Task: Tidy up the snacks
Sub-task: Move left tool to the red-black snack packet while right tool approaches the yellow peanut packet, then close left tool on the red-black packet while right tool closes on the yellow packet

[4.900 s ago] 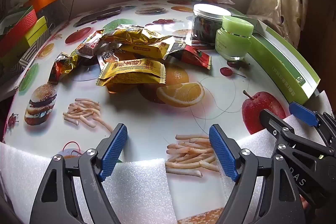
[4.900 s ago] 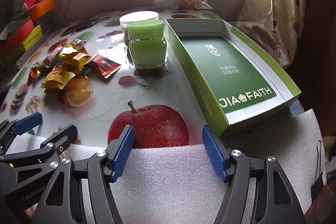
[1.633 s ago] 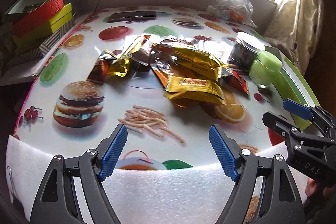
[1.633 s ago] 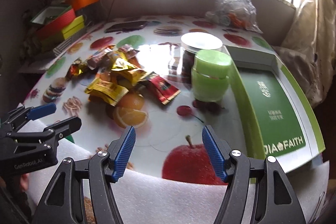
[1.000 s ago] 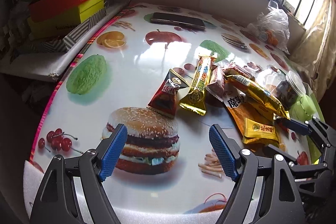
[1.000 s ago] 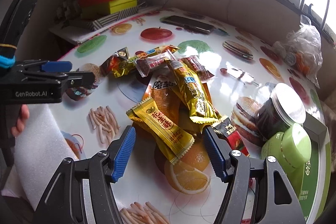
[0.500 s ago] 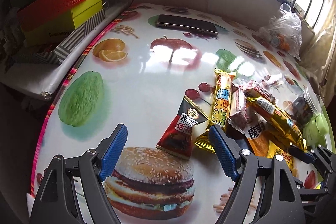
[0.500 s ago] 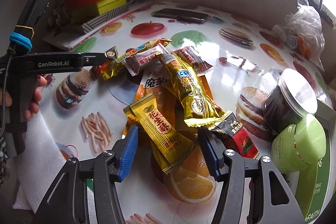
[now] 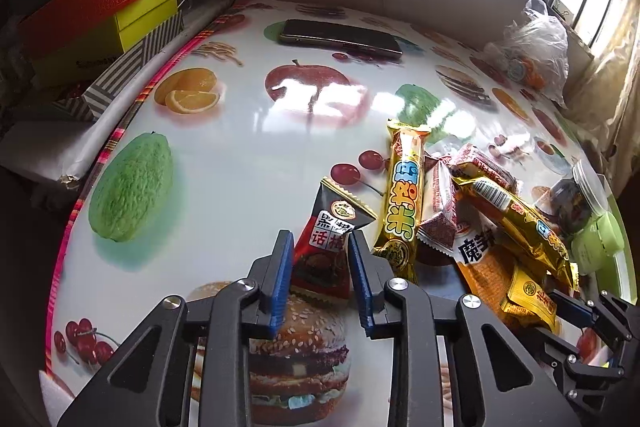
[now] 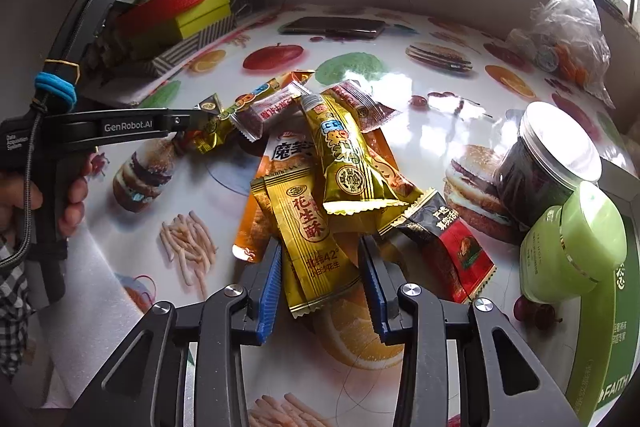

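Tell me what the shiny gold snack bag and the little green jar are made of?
The gold snack bag looks like thin metallic plastic film: it gleams, crinkles, and has zigzag sealed ends. The green jar looks like frosted glass or plastic with a smooth glossy lid; I can't tell which.

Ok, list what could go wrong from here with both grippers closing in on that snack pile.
The left gripper pinches only the lower end of the dark red packet, so it may slip free on lifting.

The right gripper straddles the gold peanut bar, which lies under the yellow rice bar; pulling could drag neighbours along.

The green jar stands close by the pile; a swept packet might nudge it.
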`<state>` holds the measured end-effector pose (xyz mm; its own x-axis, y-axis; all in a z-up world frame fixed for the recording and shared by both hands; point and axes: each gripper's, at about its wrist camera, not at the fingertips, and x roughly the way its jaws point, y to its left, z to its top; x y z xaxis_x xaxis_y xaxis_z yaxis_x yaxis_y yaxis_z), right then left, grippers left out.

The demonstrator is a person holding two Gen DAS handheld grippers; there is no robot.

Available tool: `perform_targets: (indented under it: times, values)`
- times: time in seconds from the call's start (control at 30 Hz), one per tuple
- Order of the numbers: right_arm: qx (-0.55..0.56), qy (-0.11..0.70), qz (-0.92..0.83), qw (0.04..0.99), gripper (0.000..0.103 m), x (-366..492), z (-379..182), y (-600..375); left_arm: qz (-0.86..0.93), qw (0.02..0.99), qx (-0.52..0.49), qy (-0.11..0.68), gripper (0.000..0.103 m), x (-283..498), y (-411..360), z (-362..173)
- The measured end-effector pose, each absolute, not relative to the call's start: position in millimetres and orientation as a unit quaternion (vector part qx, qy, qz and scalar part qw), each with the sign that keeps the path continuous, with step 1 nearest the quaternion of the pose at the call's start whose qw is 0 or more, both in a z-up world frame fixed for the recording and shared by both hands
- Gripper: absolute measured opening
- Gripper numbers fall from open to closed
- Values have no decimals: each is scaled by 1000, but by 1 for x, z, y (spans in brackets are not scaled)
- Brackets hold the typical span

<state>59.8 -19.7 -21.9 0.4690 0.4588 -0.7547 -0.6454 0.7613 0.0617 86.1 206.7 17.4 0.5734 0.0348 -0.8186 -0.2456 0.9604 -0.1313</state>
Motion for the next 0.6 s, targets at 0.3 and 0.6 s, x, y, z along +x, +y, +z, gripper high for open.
perform_targets:
  times: [0.3, 0.6]
  values:
    - [-100, 401, 327, 850, 36, 49, -21, -27, 74, 884, -121, 445, 23, 76, 200, 25]
    - [-96, 397, 322, 854, 36, 40, -17, -35, 83, 886, -116, 442, 23, 72, 198, 25]
